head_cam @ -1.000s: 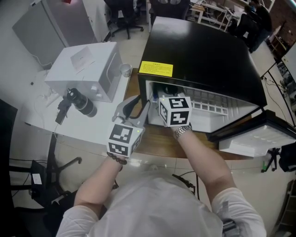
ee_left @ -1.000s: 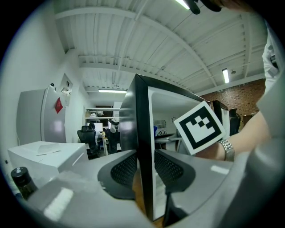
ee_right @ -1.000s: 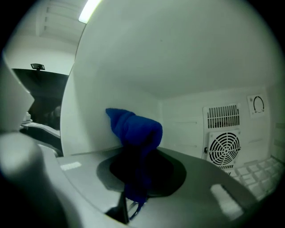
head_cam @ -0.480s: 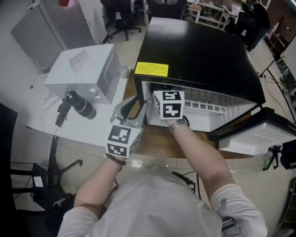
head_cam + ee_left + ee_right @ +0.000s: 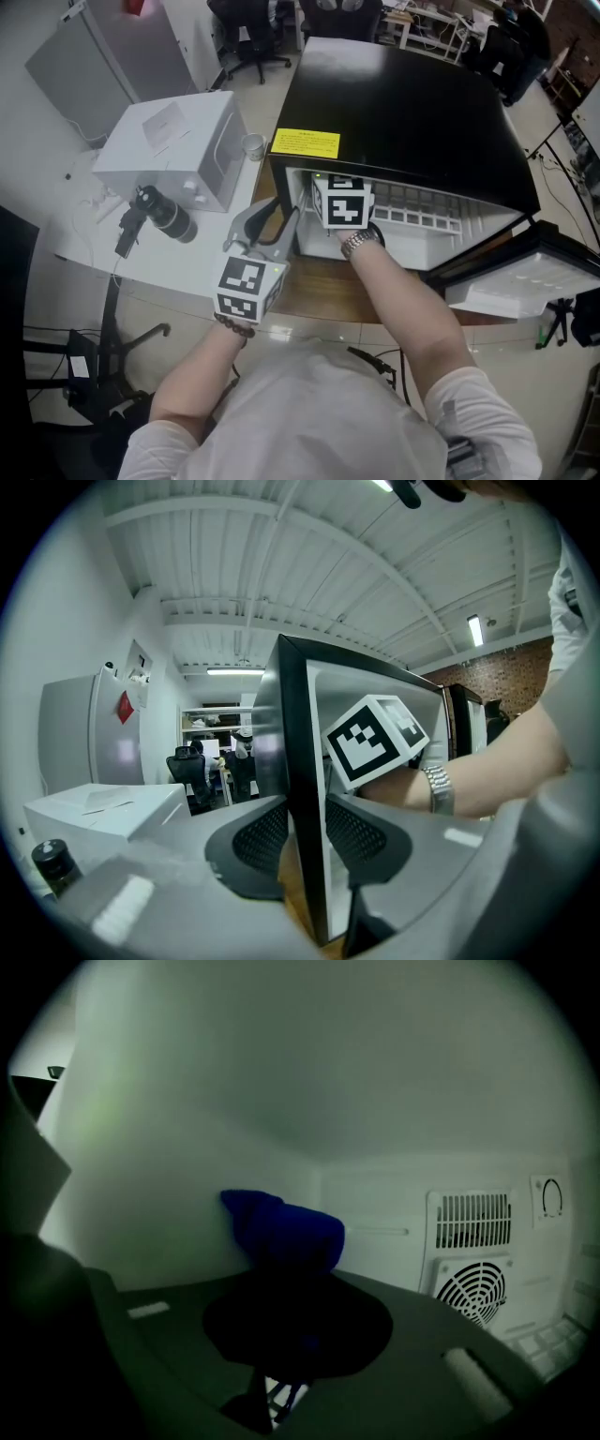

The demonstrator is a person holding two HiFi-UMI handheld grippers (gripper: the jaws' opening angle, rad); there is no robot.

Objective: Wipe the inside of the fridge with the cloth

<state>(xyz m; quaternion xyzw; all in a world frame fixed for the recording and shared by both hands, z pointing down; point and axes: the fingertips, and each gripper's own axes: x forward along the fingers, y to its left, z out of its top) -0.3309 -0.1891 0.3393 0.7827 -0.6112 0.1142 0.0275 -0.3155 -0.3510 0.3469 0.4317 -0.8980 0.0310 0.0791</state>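
You were mid-wipe, I judge: your right gripper (image 5: 292, 1321) sat inside the fridge (image 5: 412, 112) on the desk (image 5: 319, 292), jaws clamped on the blue cloth (image 5: 286, 1227), which was bunched at the left inner wall (image 5: 159, 1166) near the back corner; back wall and floor seemingly remained. The cloth's long axis ran along the jaws, free end pointing up and inward. Your left gripper (image 5: 274, 217) was closed on the fridge's front left edge

Head view steeply down on fridge (image 5: 412, 112); left gripper view outside, right inside.
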